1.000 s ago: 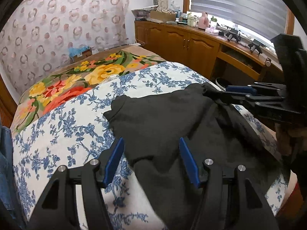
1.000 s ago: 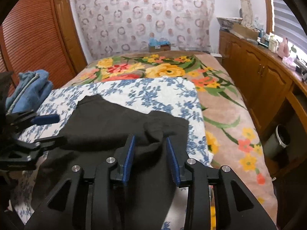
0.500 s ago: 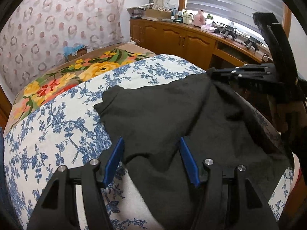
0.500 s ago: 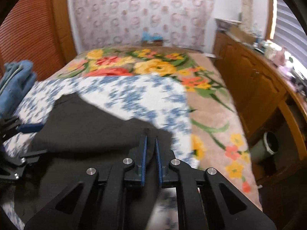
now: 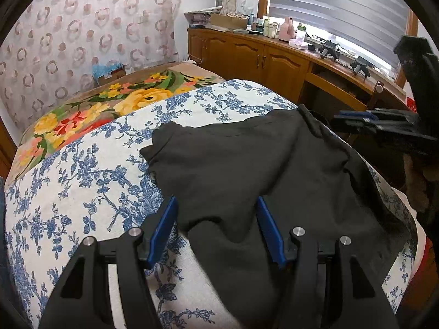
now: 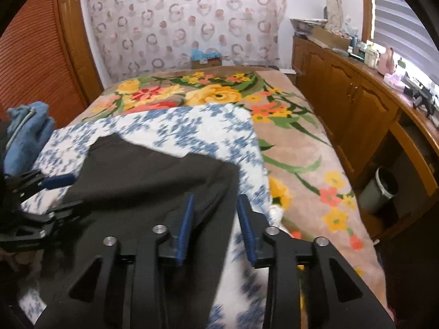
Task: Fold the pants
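Bed with a blue-flowered sheet [image 5: 82, 192] spread over a bright floral blanket [image 6: 296, 148]; wooden cabinets [image 6: 343, 93] line one side of the room and a patterned curtain [image 6: 186, 22] hangs behind. Black pants [image 5: 247, 170] lie on the sheet near the bed's near edge, long axis running across it. Left gripper [image 5: 216, 227] stands apart over the cloth, pressing nothing; right gripper [image 6: 215, 222] is opening above the pants' edge, its pads clear.

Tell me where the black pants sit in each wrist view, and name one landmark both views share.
Left wrist: the pants fill the centre and lower right, on the blue floral sheet.
Right wrist: the pants lie lower left of centre, on the same sheet.
Shared landmark: the wooden cabinets beside the bed.
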A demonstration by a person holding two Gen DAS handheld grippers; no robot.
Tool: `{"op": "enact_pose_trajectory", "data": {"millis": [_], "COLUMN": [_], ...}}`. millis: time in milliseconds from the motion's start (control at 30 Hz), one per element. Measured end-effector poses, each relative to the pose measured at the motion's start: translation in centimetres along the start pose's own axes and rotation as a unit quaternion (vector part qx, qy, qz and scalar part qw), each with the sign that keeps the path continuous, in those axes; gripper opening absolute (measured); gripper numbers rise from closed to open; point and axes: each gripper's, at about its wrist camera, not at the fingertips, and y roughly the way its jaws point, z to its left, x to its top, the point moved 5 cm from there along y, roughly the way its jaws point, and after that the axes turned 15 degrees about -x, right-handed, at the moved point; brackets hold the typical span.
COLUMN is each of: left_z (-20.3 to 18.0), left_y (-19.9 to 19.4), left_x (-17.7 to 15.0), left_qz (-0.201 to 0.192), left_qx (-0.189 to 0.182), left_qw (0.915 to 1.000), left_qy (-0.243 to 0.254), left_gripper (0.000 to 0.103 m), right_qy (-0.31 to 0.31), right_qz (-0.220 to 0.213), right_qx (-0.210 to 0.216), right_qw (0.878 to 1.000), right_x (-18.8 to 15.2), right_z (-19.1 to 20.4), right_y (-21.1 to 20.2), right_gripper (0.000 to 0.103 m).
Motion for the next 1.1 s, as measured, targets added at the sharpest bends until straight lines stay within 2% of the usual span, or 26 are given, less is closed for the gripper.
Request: {"op": "enact_pose_trajectory", "data": {"millis": [233,300,367,433,600,733,900,1100], "left_z": [-0.2,-0.2,-0.1,0.0,-0.1,-0.2,-0.1,0.2], "left_y": [0.2,0.4,0.4,0.5,1.0,1.2,1.3,1.3], "left_x": [-0.3,-0.4,-0.4,-0.5,-0.8,-1.0,-1.0,-1.1], "left_qz": [0.005,0.008,0.006,0.006,0.015,0.018,0.019,0.019], "left_qx": [0.002,0.005,0.008,0.007,0.013,0.017,0.013,0.014], "left_qw": [1.0,0.9999,0.9999,1.0,0.9998,0.9997,0.9997,0.9997], "left_qy": [0.003,0.005,0.003,0.001,0.003,0.007,0.002,-0.001], "left_gripper": [0.059,0.059,0.059,0.059,0.059,0.059,0.06,0.064], "right_qy": [-0.027,-0.038,-0.048,-0.059,-0.041,-0.014,-0.012,-0.025], "right_qz": [0.022,0.032,0.038,0.039,0.058,0.037,0.007,0.014], "right_qx": [0.021,0.02,0.018,0.002,-0.042,-0.039,-0.026,-0.03], "right_qw": [0.999,0.999,0.998,0.997,0.997,0.998,1.0,0.999], "right_x": [-1.7,-2.4,-3.0,-3.7,-4.5,-3.1,-0.1,1.8], "right_z": [2.7,2.9,2.7,2.2,-0.6,-1.6,-0.6,0.5], "right_y": [-0.3,0.0,0.1,0.0,0.5,-0.2,0.2,3.7], "right_gripper": [0.033,0.028,0.007,0.005,0.005,0.005,0.019,0.021]}}
